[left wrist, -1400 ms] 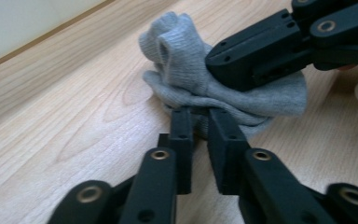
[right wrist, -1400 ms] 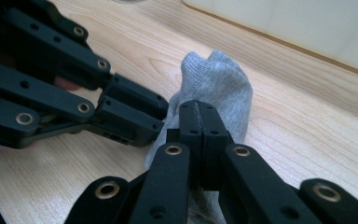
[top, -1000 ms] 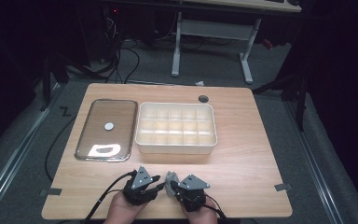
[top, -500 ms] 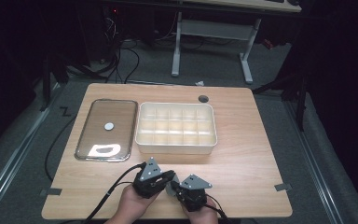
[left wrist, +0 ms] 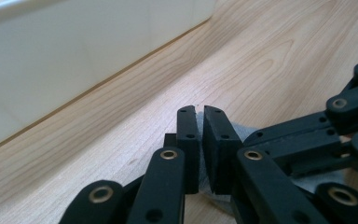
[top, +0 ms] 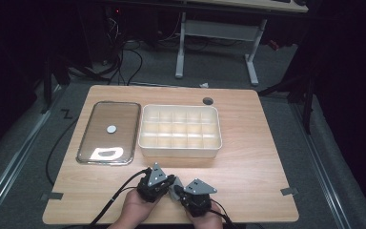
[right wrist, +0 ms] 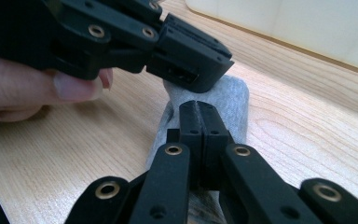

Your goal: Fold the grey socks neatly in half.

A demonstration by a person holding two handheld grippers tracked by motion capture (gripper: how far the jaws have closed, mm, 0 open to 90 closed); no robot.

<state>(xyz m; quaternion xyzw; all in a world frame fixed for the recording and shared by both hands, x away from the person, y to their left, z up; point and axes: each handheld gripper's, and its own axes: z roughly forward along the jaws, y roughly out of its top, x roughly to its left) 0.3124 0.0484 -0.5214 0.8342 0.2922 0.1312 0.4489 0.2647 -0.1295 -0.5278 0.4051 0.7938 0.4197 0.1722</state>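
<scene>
Tray: shallow clear rectangular tray with a metal-coloured rim (top: 82, 143) lies at the left of the table, a small pale round disc (top: 111, 129) resting on its middle.
Box: cream plastic compartment box with a grid of small cells (top: 147, 143) sits just right of the tray, near it without touching; its pale wall fills the upper left of the left gripper view (left wrist: 74, 56).
Table: light wood-grain tabletop (top: 252, 152), with a round cable hole (top: 208, 100) near the far edge behind the box.
Left gripper: black two-jaw gripper (top: 170, 180) held low at the near edge, in front of the box; its jaws have just been closing and now stand nearly together (left wrist: 200, 135), with a thin edge of grey cloth between the pads.
Cloth: small grey felt-like cloth piece (right wrist: 228, 105) sits on the wood between the two grippers, at the near edge of the table, well clear of the box.
Right gripper: black two-jaw gripper (right wrist: 200, 140) just beside the left one, jaws closed tight on the near end of the cloth.
Hands: the person's left hand (top: 136, 210) and right hand (top: 207, 220) come in from the bottom edge.
</scene>
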